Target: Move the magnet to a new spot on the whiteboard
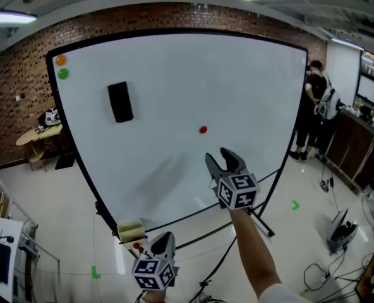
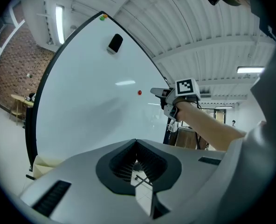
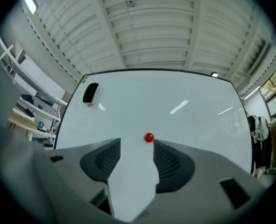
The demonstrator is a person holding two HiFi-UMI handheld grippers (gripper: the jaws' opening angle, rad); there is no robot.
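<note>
Red magnet (image 1: 203, 129) sits mid-frame on whiteboard (image 1: 174, 74). Right gripper (image 1: 220, 160) jaws spread, empty, just below it. Left gripper (image 1: 165, 238) jaws pressed together. Risk: a stray jaw tip nudges the magnet and it slides.

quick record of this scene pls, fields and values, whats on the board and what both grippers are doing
whiteboard: upright, mostly bare
red magnet: on the board near its middle, nothing touching it
right gripper: jaws apart, empty, aimed at the red magnet, just short of it
left gripper: jaws together, empty, low by the board's bottom edge
eraser: black, on the board's upper left
orange magnet: top left corner
green magnet: just below the orange one
</note>
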